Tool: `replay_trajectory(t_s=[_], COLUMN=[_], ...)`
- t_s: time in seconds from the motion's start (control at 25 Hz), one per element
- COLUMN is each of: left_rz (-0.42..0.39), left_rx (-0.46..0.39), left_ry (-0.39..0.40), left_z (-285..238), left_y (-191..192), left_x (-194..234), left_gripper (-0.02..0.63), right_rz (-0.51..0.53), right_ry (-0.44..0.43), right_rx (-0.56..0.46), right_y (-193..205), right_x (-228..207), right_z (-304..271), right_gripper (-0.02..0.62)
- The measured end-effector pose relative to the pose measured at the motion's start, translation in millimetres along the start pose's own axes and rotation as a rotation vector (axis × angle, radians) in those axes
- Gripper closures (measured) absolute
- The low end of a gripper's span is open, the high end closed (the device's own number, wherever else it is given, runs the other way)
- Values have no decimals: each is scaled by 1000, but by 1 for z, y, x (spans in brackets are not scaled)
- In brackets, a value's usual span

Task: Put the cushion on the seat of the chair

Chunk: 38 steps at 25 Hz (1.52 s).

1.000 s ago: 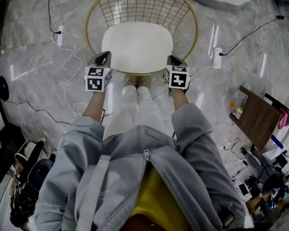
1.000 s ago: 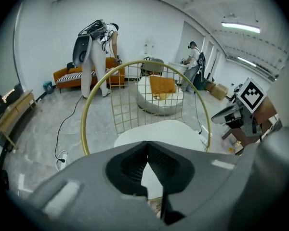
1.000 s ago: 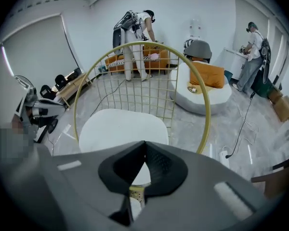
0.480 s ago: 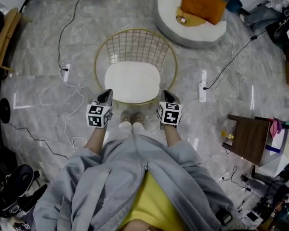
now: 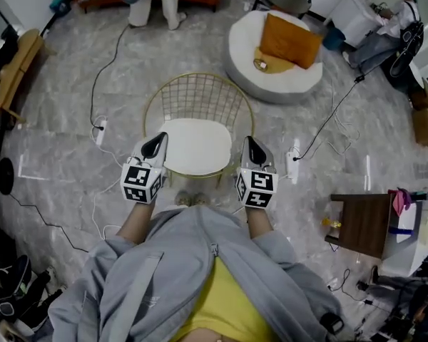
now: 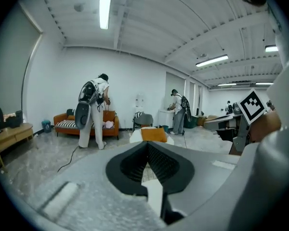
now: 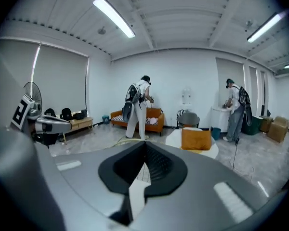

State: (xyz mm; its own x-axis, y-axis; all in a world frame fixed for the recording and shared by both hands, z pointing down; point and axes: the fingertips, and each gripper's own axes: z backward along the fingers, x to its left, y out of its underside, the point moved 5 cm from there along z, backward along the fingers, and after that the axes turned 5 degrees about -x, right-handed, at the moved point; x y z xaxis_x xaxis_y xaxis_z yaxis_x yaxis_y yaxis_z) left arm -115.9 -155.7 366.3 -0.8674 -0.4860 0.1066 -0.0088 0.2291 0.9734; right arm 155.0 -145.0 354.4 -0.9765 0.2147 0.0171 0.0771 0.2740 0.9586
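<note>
Both marker-cubed: L gripper; R gripper

Cushion on seat of chair

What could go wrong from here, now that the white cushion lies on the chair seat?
1. On the floor, power strips and cables lie at both sides of the chair; a sideways step might catch one.
2. The left gripper and right gripper, both shut and empty, show close beside the seat; a careless swing could shift the white cushion.
</note>
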Motion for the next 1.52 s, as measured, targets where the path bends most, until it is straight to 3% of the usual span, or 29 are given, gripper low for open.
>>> replay_trajectory(t_s=[0.32,0.56,0.68,0.88,1.52], left_rz=[-145,-222,-213,-170,-162], left_rx=[-234,-327,-324,-266,-263], left_ry=[5,-2,-6,-11,13], left_z=[13,24,24,19,12], left_y=[-106,-147,-143,-122,-120], left_x=[-24,-41,-44,-36,-38], left_gripper=[598,598,598,598,598], right_rz=[35,138,142,50,90], right_ry=[-25,-31,-44,-59,-77], right_rx=[-303,-435,-408,-325,-330], right_y=[-112,-149,-138,-114,-115], right_x=[18,31,35,33,37], right_z=[31,54,48,41,35], right_gripper=[595,595,597,597,596])
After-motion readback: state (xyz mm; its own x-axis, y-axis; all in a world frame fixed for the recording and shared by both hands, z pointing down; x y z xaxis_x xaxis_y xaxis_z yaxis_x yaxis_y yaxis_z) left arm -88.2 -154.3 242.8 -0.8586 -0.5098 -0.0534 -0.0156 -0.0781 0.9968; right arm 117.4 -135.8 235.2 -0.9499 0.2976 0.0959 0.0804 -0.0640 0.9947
